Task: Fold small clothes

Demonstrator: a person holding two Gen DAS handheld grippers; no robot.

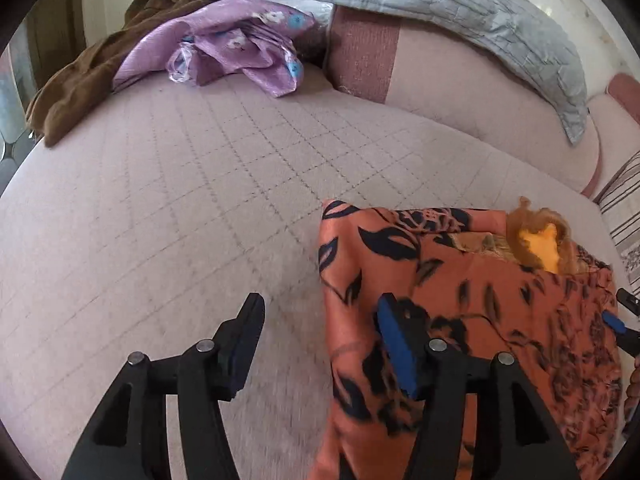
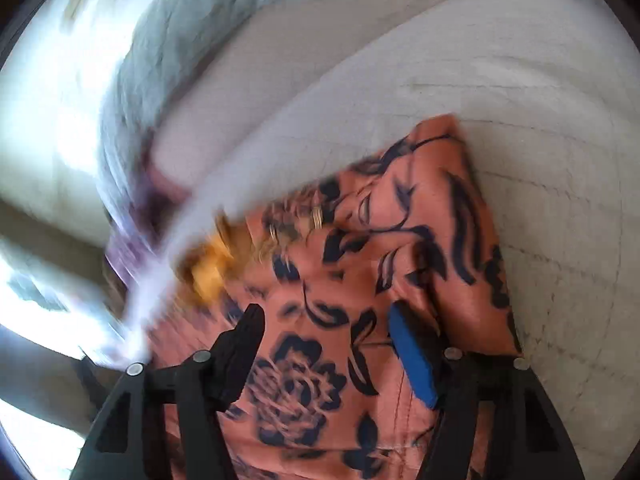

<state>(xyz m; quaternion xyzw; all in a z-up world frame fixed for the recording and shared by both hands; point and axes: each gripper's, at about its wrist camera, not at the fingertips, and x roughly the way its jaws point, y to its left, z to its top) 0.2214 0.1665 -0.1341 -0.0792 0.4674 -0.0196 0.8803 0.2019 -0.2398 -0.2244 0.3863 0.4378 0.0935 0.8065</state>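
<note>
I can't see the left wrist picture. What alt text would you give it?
An orange garment with dark leaf print lies folded on a pale quilted bed, the left gripper above its left edge with jaws open. A purple floral cloth and a brown garment lie bunched at the far side.

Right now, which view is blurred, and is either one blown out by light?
Right wrist view: heavy motion smear on the upper left, the grey quilt streaked, window light blown out at left; the orange garment stays readable. Left wrist view: mostly sharp, slight smear near the bottom, strong fisheye bending of the bed.
</note>
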